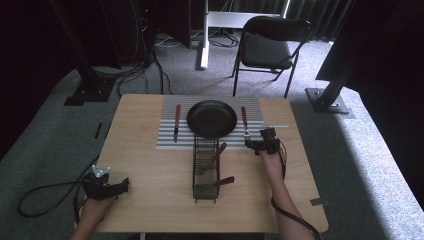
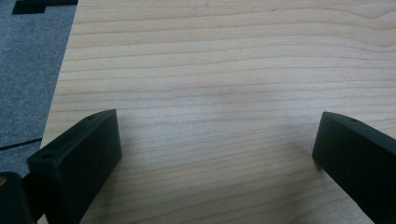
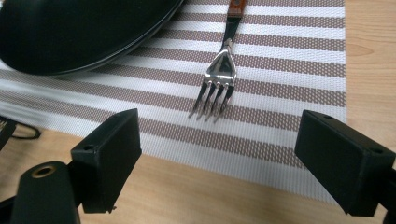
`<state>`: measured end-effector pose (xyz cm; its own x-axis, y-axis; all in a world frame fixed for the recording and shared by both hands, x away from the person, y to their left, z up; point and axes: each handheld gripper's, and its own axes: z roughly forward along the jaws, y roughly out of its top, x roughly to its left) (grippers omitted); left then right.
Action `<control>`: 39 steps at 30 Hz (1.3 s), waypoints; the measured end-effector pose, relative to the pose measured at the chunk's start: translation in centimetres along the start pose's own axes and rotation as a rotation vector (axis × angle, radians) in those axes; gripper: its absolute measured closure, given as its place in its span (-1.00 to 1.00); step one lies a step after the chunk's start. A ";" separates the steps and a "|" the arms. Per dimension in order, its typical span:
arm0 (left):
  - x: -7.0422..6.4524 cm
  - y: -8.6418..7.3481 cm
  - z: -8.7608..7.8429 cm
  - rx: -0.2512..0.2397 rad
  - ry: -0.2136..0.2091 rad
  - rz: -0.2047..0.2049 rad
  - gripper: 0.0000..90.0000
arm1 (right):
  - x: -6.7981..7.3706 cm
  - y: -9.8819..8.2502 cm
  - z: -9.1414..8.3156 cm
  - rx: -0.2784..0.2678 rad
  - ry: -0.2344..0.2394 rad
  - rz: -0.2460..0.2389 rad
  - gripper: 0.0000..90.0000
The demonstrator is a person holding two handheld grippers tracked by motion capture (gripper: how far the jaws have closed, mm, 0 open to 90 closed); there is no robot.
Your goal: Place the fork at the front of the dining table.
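A fork (image 3: 218, 79) with a wooden handle lies on the striped placemat (image 3: 280, 84), tines toward me, to the right of the black plate (image 3: 74, 32). My right gripper (image 3: 219, 140) is open just short of the tines, with nothing between its jaws. From above, the right gripper (image 1: 256, 140) sits at the placemat's near right corner, below the fork (image 1: 244, 121). A knife (image 1: 177, 122) lies left of the plate (image 1: 212, 118). My left gripper (image 1: 122, 186) rests open near the table's front left edge, and the left gripper (image 2: 217, 144) has bare wood between its jaws.
A black wire basket (image 1: 206, 170) stands in the middle of the table below the plate, with wooden-handled utensils (image 1: 220, 150) in it. A folding chair (image 1: 267, 47) stands on the floor beyond the table. Cables trail from both grippers.
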<state>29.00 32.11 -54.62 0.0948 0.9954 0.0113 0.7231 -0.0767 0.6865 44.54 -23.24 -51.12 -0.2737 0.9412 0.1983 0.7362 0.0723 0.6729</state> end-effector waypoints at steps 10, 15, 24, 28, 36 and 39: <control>0.0 0.0 0.0 0.000 0.000 0.000 -0.98 | 0.0 -2.4 -2.1 -0.037 0.033 -0.023 -0.70; 0.0 0.0 0.0 0.000 0.000 0.000 -0.98 | -0.2 -3.8 -3.1 -0.032 0.038 -0.045 -0.71; 0.0 0.0 0.0 0.000 0.000 0.000 -0.98 | -0.8 -6.2 -4.7 -0.031 0.010 -0.061 -0.71; 0.0 0.0 0.0 0.000 0.000 0.000 -0.98 | -1.3 -7.4 -5.4 -0.051 -0.005 -0.052 -0.71; 0.0 0.0 0.0 0.000 0.000 0.000 -0.98 | -2.3 -10.0 -6.5 -0.069 -0.007 -0.087 -0.71; 0.0 0.0 0.0 0.000 0.000 0.000 -0.98 | -2.6 -10.7 -7.1 -0.072 -0.033 -0.090 -0.71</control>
<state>29.00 32.11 -54.62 0.0948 0.9954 0.0109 0.7232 -0.0764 0.6864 32.92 -28.78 -53.77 -0.3154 0.9423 0.1121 0.6631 0.1343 0.7364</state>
